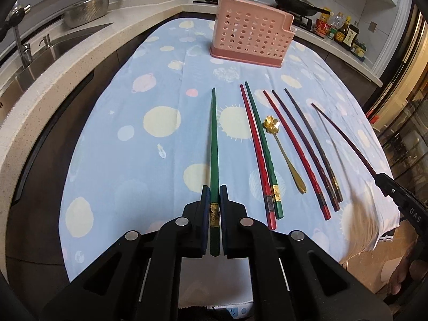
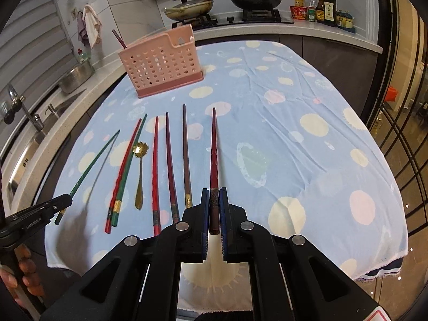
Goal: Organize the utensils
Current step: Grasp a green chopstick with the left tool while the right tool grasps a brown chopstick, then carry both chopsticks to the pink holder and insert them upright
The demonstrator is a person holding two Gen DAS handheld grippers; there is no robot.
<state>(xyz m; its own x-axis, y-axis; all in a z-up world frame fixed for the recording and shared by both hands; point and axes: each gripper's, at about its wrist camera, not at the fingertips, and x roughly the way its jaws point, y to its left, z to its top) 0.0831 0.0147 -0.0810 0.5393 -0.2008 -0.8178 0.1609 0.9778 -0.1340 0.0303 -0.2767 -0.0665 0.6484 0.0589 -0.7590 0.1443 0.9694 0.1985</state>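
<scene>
1. Pickup step: left hand-held gripper [image 1: 212, 195] is clenched on a green chopstick [image 1: 213, 133], right hand-held gripper [image 2: 213, 198] on a dark red chopstick [image 2: 214, 147], both centre frame.
2. Next, I'd guess: carry them to the pink holder [image 1: 251, 30], upper centre, tips down.
3. Remaining chopsticks and gold spoon [image 1: 283, 149] lie on the blue-clothed counter [image 1: 120, 101]; sink left, stove behind.

The tablecloth [image 2: 281, 101] looks like soft matt cotton, a bit wrinkled, and the pink caddy [image 1: 250, 36] is matt perforated plastic. Chopsticks like the green one [image 1: 213, 144] and the dark red one [image 2: 214, 155] look lacquered and glossy with metallic gold bands, and the little spoon [image 1: 283, 149] is shiny gold-toned metal.
</scene>
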